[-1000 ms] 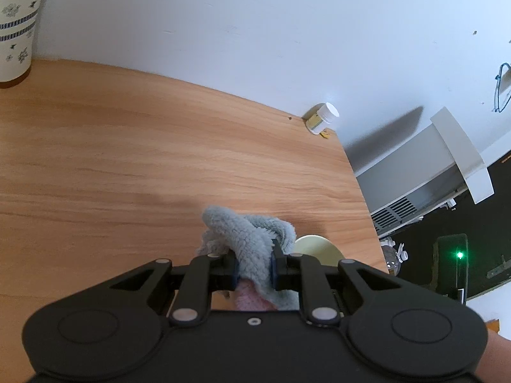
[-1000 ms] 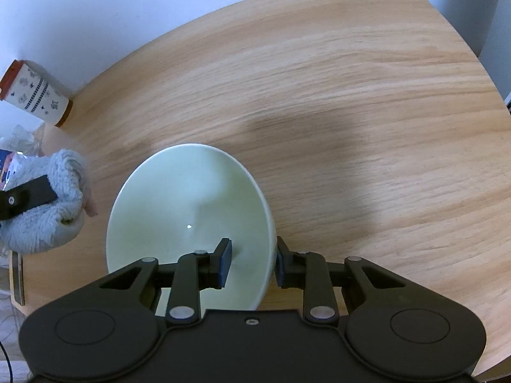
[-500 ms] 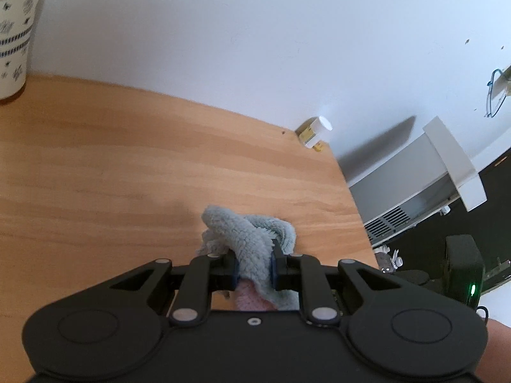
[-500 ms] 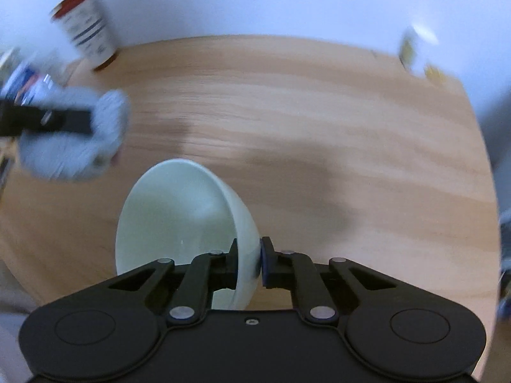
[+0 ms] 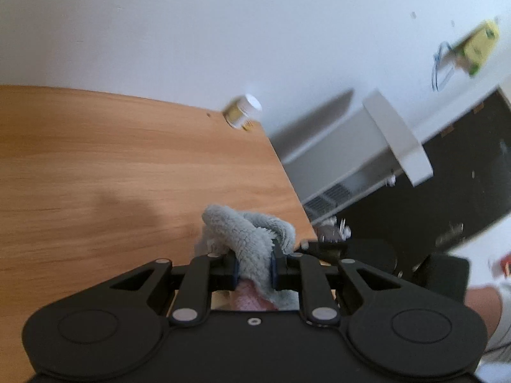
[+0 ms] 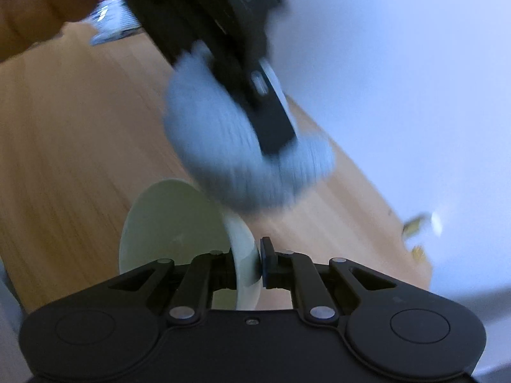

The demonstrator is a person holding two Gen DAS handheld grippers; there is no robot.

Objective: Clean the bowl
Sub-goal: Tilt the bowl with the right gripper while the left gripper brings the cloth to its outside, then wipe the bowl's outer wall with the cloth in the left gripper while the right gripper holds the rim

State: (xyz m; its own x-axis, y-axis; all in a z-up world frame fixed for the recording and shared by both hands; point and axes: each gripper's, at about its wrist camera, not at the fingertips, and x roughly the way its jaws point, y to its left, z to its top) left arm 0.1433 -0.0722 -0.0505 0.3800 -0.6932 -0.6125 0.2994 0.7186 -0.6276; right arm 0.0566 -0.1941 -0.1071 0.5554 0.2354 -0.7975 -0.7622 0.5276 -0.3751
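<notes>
Two grippers are at work over one pale green bowl [image 6: 172, 223]. The bowl is tipped on edge above the wooden table [image 6: 73, 146], its open side facing left in the right wrist view, and the right gripper [image 6: 247, 263] pinches its rim: one finger sits inside the bowl, the other, with a blue pad, presses the outer wall. Just above the bowl's upper rim hangs a grey fluffy cloth [image 6: 236, 153], blurred; whether it touches the rim cannot be told. The left gripper [image 5: 254, 269] clamps that cloth between its two blue-padded fingers, the bundle bulging out ahead of the tips, and a pink patch shows beneath it near the gripper body.

In the left wrist view the table [image 5: 111, 166] spreads wide and bare to the left, carrying only a soft shadow. Its right edge runs diagonally down to just beside the cloth. At the far corner, against the white wall [image 5: 191, 32], a small white-capped jar [image 5: 242, 115] stands near that edge. Beyond the edge lie a white shelf unit [image 5: 392, 137] and a dark area. In the right wrist view, fingers of the person's hand [image 6: 28, 19] show at upper left.
</notes>
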